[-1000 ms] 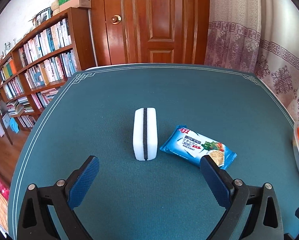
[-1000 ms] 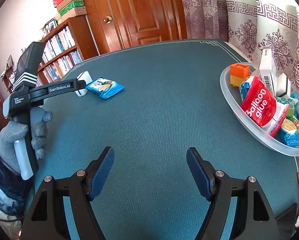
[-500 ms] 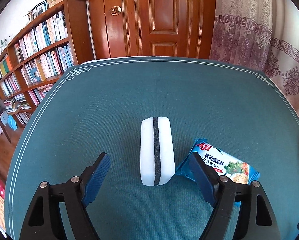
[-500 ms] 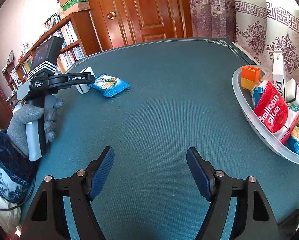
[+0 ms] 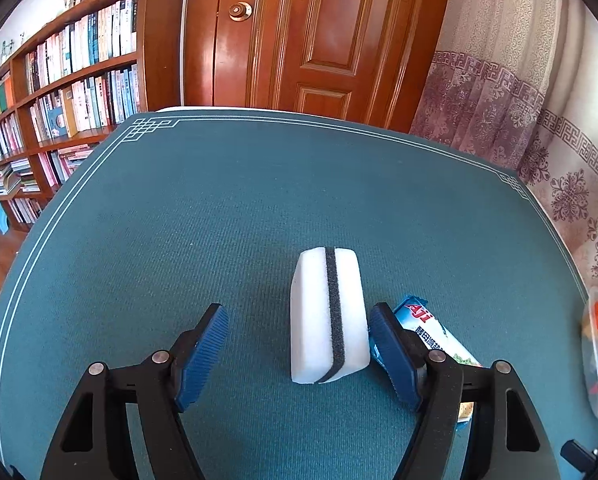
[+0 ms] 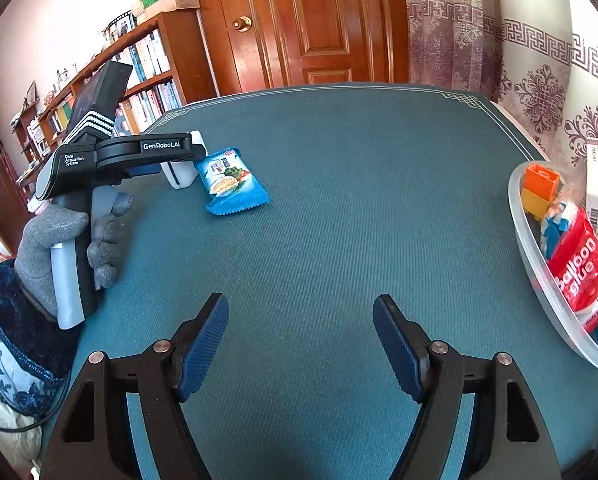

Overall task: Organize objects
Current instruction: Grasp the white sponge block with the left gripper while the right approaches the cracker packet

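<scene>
Left gripper (image 5: 299, 344) nearer one sponge (image 5: 329, 316)

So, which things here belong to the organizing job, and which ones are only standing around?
For the job:
white sponge
blue cracker packet
clear tray of items
left gripper
right gripper

Only around:
bookshelf
door
curtain

Left tongs (image 5: 299, 354) straddle the sponge (image 5: 329, 316): wide gap at left pad, cracker packet (image 5: 439, 332) crowding right pad.
</scene>
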